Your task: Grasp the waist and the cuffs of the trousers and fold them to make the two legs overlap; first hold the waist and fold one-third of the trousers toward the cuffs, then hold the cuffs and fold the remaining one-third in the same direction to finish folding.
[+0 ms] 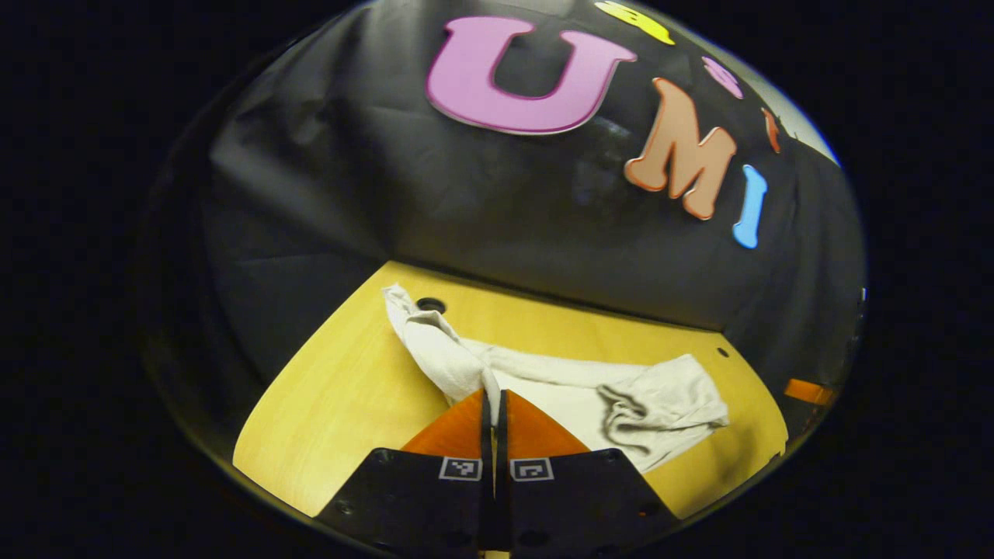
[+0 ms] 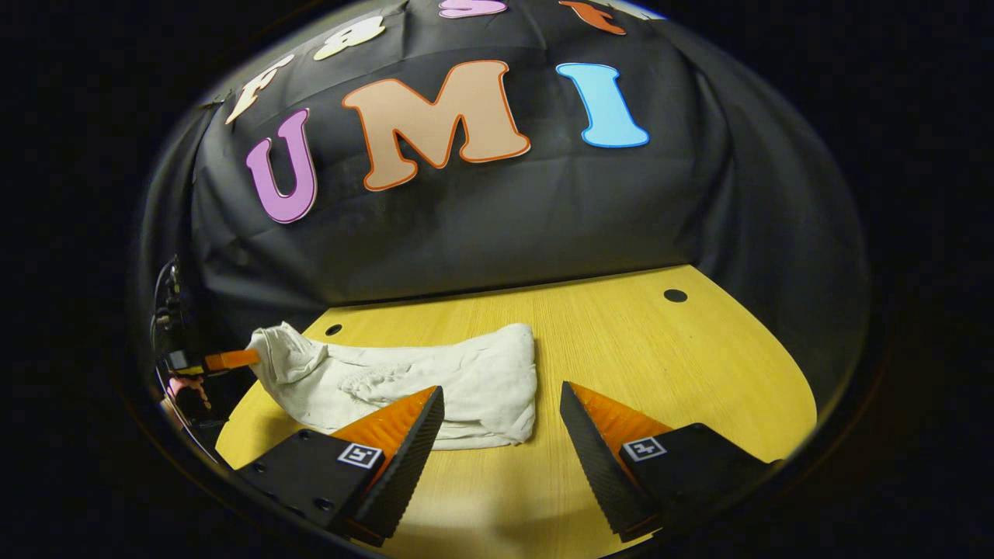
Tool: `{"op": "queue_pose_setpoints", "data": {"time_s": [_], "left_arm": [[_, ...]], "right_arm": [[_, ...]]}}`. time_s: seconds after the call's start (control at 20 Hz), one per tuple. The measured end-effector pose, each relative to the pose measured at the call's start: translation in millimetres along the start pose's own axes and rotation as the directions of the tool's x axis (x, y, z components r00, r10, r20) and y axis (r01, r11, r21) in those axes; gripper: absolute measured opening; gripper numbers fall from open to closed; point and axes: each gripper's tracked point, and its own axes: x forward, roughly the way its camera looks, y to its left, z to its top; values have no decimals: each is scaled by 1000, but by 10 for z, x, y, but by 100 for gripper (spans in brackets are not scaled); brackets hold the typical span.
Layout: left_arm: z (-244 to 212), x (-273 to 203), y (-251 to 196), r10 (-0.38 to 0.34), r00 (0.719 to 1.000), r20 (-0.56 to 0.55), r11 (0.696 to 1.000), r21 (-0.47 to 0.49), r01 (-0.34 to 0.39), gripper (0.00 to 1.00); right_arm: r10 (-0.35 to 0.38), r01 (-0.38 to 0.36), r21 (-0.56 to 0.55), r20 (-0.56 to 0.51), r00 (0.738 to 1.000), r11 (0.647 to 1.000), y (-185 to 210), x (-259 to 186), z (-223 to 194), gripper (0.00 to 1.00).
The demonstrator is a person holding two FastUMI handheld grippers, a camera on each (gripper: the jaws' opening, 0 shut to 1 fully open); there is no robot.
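Observation:
White trousers (image 1: pixel 559 380) lie bunched and partly folded on the yellow wooden table (image 1: pixel 349 388). My left gripper (image 1: pixel 492 394) is shut on a raised fold of the trousers, with cloth pinched between its tips. In the right gripper view the trousers (image 2: pixel 404 373) stretch across the table's left half, and their left end is lifted where the left gripper (image 2: pixel 227 359) and the hand holding it meet the cloth. My right gripper (image 2: pixel 501 404) stands open just in front of the trousers' folded right end, with nothing between its fingers.
The table (image 2: pixel 660 365) has small round holes near its back edge (image 2: pixel 675 295) (image 2: pixel 334 329). The black cloth wall rises right behind it. An orange piece (image 1: pixel 808 390) shows at the table's far right edge in the left gripper view.

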Motion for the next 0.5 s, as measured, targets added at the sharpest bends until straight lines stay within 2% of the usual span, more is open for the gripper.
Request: {"op": "queue_pose_setpoints", "data": {"time_s": [0.2, 0.25, 0.3, 0.5], "left_arm": [[317, -68, -1012, -126, 991, 48, 990, 67, 122, 0], [364, -42, -1250, -157, 986, 55, 985, 85, 152, 0], [403, -23, -1471, -186, 980, 64, 978, 108, 179, 0], [372, 104, -2304, -287, 957, 44, 943, 190, 274, 0]], "right_arm": [[9, -9, -5, 2, 1000, 1000, -219, -59, 57, 96], [11, -11, -7, 3, 1000, 1000, -275, -74, 69, 92], [11, -11, -6, 3, 1000, 1000, -338, -82, 84, 96], [6, -6, -1, 6, 1000, 1000, -582, -178, 92, 96]]}}
